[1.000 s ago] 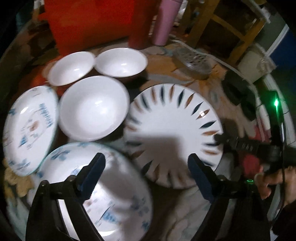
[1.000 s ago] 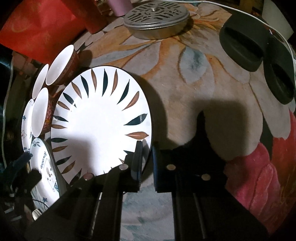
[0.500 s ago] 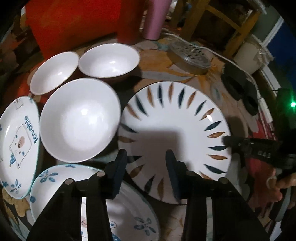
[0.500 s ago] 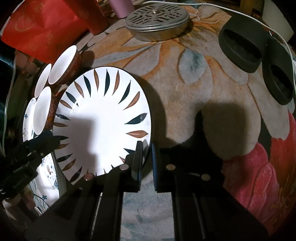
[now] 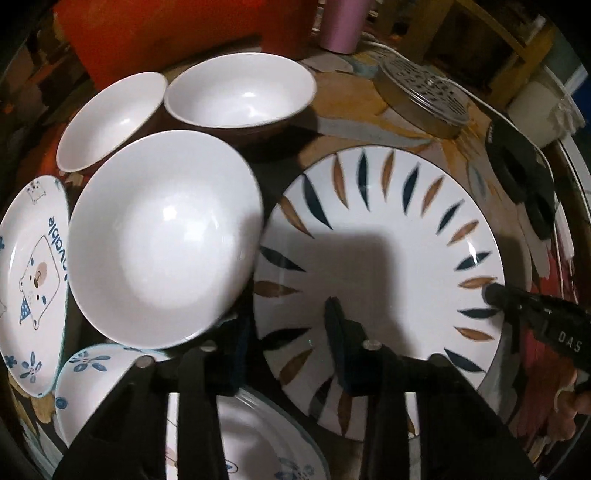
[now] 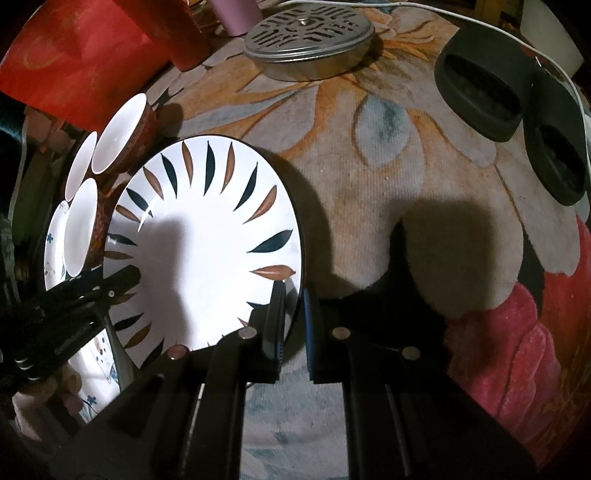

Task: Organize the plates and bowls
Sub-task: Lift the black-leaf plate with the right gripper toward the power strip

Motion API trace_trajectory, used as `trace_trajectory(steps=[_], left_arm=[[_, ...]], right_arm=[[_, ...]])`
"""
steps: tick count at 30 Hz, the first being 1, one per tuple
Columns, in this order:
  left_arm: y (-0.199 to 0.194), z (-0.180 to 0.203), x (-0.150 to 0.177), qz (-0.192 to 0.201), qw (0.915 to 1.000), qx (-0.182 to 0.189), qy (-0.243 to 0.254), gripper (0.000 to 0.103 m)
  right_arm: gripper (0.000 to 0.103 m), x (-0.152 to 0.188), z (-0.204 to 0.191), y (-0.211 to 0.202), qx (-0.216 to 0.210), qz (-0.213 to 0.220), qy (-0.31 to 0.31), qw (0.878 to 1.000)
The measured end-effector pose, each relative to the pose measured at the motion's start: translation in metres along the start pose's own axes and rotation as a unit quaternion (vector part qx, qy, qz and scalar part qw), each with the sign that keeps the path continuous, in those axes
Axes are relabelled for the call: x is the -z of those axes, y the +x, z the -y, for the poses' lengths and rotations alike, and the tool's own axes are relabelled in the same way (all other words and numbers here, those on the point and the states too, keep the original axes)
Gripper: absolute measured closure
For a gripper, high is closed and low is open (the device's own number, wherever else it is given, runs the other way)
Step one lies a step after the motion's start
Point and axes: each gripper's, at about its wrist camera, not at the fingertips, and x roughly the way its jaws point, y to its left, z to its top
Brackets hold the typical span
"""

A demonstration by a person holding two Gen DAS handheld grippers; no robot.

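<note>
A large white plate with blue and brown leaf marks (image 5: 376, 258) (image 6: 207, 236) lies on the flowered cloth. My right gripper (image 6: 291, 317) is shut on its near right rim; it also shows in the left wrist view (image 5: 495, 291). My left gripper (image 5: 291, 332) has its jaws straddling the plate's left rim, one finger over the plate and one outside it, with a gap between them. Three white bowls (image 5: 162, 243) (image 5: 240, 96) (image 5: 110, 118) stand left of the plate. Two cartoon plates (image 5: 33, 280) (image 5: 251, 435) lie at the left and under my left gripper.
A round metal grate lid (image 6: 310, 40) sits at the back. Two dark slippers (image 6: 509, 110) lie at the right. A pink cup (image 5: 343, 22) and a red box (image 5: 155, 33) stand behind the bowls. A white cable (image 6: 461, 22) runs along the far edge.
My left gripper has moved forward and right from over the cartoon plate to the leaf plate's left rim, and its jaws have narrowed. The right gripper has kept its hold on the rim.
</note>
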Motion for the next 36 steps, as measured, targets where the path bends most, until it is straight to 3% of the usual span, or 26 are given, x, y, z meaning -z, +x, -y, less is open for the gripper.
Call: trace_trajectory(steps=[3,6,16,23,30,36], left_arm=[[-0.003,-0.006,0.002,-0.002,1.0000,0.005,-0.003,0.084],[-0.006,0.001,0.009,-0.001,0.9996,0.007,0.028,0.084],[-0.028,0.042,0.023,0.017,0.9967,0.044,0.067,0.084],[-0.025,0.098,0.036,0.007,0.9913,0.067,0.113,0.084],[-0.012,0.175,0.065,-0.016,0.9798,0.097,0.174,0.084],[-0.001,0.220,0.085,-0.034,0.9727,0.110,0.202,0.084]], right_arm=[[0.093,0.002,-0.003,0.000,0.004,0.010,-0.020,1.000],[0.093,0.005,0.000,-0.002,0.003,0.014,-0.023,1.000],[0.093,0.023,0.043,-0.029,-0.022,0.031,0.024,0.999],[0.093,0.057,0.096,-0.051,-0.020,0.029,0.077,0.996],[0.093,0.080,0.167,-0.077,0.013,0.033,0.137,0.990],[0.093,0.095,0.211,-0.091,0.047,0.034,0.167,0.984]])
